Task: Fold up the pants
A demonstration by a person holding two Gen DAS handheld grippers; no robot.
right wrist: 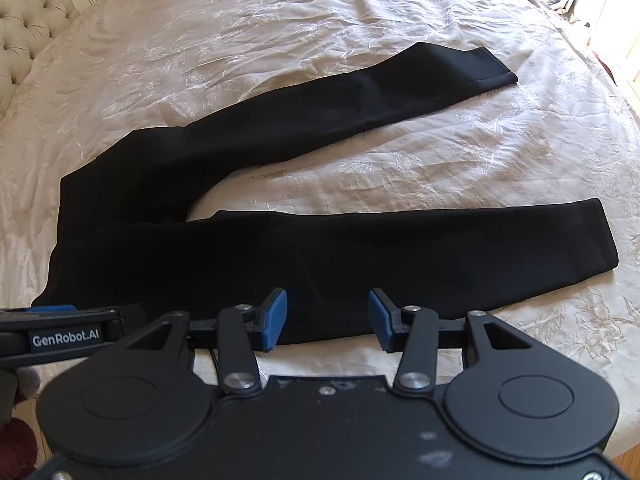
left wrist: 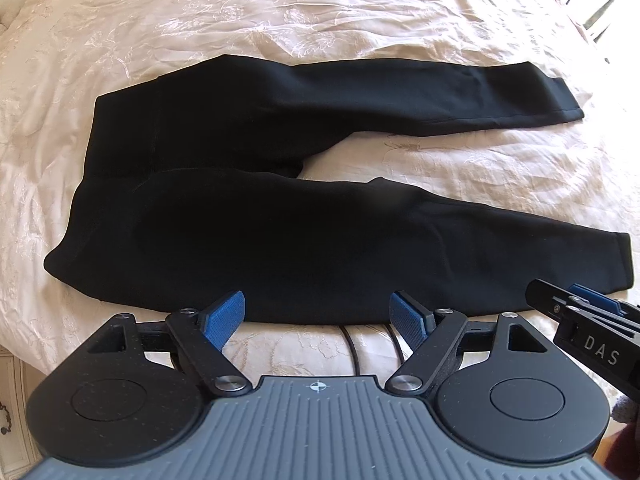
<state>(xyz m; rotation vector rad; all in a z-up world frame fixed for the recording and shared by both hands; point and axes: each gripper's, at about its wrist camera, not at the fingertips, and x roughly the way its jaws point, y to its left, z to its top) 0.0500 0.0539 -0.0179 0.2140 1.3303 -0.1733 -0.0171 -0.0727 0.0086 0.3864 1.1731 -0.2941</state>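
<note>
Black pants point(left wrist: 224, 224) lie flat on the cream bedspread point(left wrist: 280, 20), waist to the left, both legs spread apart and running right. In the right wrist view the same pants point(right wrist: 360, 252) show the near leg stretching to its cuff on the right. My left gripper point(left wrist: 318, 308) hovers open over the near leg's lower edge, nothing between its blue pads. My right gripper point(right wrist: 327, 312) is open too, above the near leg's edge further along, and its tip point(left wrist: 588, 308) shows at the right of the left wrist view. The left gripper's tip point(right wrist: 52, 312) shows at the left of the right wrist view.
A tufted headboard point(right wrist: 28, 12) stands at the far left. The bedspread point(right wrist: 440, 152) is wrinkled between the two legs. A dark cable point(left wrist: 352, 344) runs over the bed's near edge under the left gripper. A bright window side point(right wrist: 600, 0) lies at the far right.
</note>
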